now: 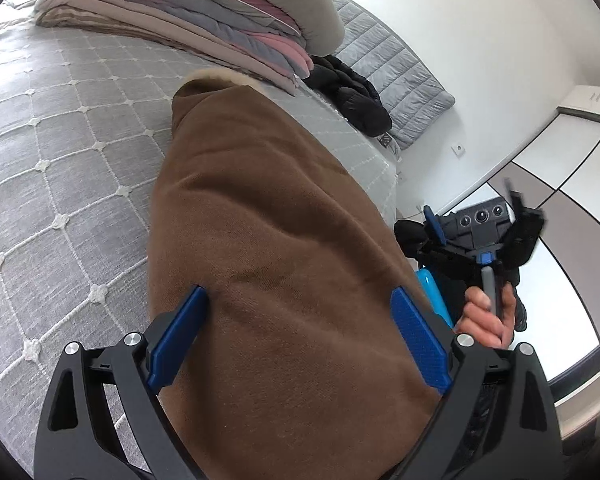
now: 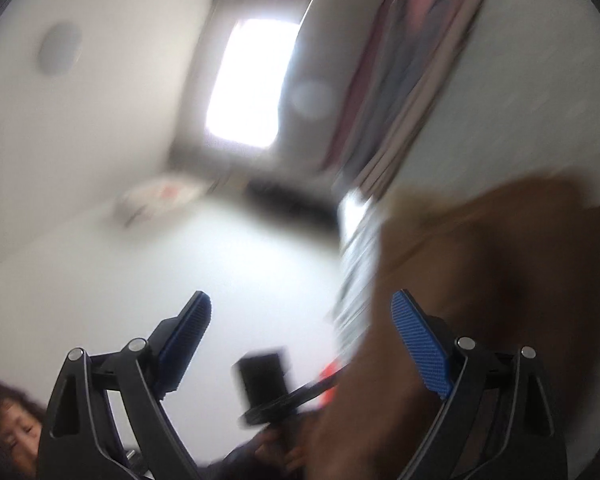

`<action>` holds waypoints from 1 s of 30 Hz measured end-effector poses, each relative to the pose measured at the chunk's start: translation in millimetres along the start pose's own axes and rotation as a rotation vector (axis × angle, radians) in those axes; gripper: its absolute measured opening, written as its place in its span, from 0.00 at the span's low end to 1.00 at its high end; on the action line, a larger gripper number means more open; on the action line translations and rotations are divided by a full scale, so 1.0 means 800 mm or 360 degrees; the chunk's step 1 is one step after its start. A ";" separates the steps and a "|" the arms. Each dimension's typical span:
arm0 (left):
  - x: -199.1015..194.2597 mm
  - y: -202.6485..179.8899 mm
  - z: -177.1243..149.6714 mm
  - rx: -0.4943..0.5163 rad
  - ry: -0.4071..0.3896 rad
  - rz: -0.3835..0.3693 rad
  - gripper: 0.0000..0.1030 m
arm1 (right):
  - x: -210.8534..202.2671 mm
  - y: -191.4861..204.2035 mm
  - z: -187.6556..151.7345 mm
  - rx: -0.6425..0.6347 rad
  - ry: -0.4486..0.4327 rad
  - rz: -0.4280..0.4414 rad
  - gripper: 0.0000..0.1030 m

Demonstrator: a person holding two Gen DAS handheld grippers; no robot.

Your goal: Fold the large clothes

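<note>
A large brown garment with a pale fleece collar lies lengthwise on the grey quilted bed. My left gripper is open, its blue pads either side of the garment's near end, with cloth between the jaws. My right gripper shows in the left wrist view off the bed's right edge, held up in a hand. In the blurred right wrist view my right gripper is open and empty, and the brown garment fills the right side.
A stack of folded blankets sits at the far end of the bed. A black padded jacket lies by a grey quilted mat. Wardrobe doors stand at right. The right wrist view is motion-blurred, showing a window.
</note>
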State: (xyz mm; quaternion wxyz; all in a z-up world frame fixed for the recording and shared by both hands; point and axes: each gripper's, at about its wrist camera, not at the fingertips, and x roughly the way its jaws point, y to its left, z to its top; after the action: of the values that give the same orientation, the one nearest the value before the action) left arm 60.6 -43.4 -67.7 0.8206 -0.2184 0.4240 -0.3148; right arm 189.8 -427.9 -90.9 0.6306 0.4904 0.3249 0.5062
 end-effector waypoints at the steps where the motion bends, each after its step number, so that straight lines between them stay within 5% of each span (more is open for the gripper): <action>1: -0.002 0.002 0.001 -0.0013 -0.0003 -0.0013 0.86 | 0.022 -0.008 0.000 -0.0010 0.0079 0.0010 0.86; 3: -0.010 0.008 0.004 -0.0052 -0.0017 -0.0059 0.86 | 0.038 -0.017 -0.025 -0.0021 0.0245 -0.0144 0.86; 5: -0.022 0.016 0.007 -0.0090 -0.0058 -0.0087 0.86 | 0.037 -0.058 -0.066 -0.0030 0.0403 -0.0448 0.82; 6: -0.027 0.021 0.008 -0.0101 -0.0076 -0.0095 0.86 | 0.021 -0.091 -0.090 -0.0019 0.0387 -0.0526 0.49; 7: -0.029 0.025 0.008 -0.0110 -0.0082 -0.0098 0.86 | 0.002 -0.115 -0.103 0.0065 0.0330 -0.0575 0.06; 9: -0.030 0.037 0.007 -0.0158 -0.0082 -0.0076 0.86 | -0.023 -0.125 -0.112 0.0151 0.0240 -0.0463 0.06; 11: -0.030 0.042 0.006 -0.0204 -0.0071 -0.0085 0.86 | -0.027 -0.097 -0.110 0.0073 0.0224 -0.0549 0.16; 12: -0.031 0.041 0.006 -0.0196 -0.0066 -0.0084 0.86 | -0.025 -0.086 -0.108 0.0019 0.0224 -0.0569 0.37; 13: -0.033 0.038 0.005 -0.0175 -0.0072 -0.0079 0.86 | -0.022 -0.055 -0.105 -0.0072 0.0224 -0.0553 0.70; 15: -0.036 0.033 0.005 -0.0137 -0.0084 -0.0079 0.86 | -0.012 -0.013 -0.109 -0.0217 0.0253 -0.0518 0.91; 18: -0.042 0.032 0.004 -0.0159 -0.0105 -0.0097 0.86 | 0.011 0.003 -0.135 -0.0307 0.0422 -0.0638 0.93; 20: -0.044 0.033 0.003 -0.0166 -0.0107 -0.0102 0.86 | 0.023 -0.049 -0.168 -0.0293 0.0632 -0.1018 0.93; 30: -0.053 0.040 0.001 -0.0160 -0.0005 -0.0018 0.86 | -0.081 0.007 -0.139 -0.0142 0.0200 -0.0800 0.93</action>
State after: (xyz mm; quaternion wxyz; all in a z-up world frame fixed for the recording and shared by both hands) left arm 53.5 9.1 -63.5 0.8074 -0.2621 0.4368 -0.2975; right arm 69.3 -457.5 -125.7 0.7362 0.3334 0.4525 0.3770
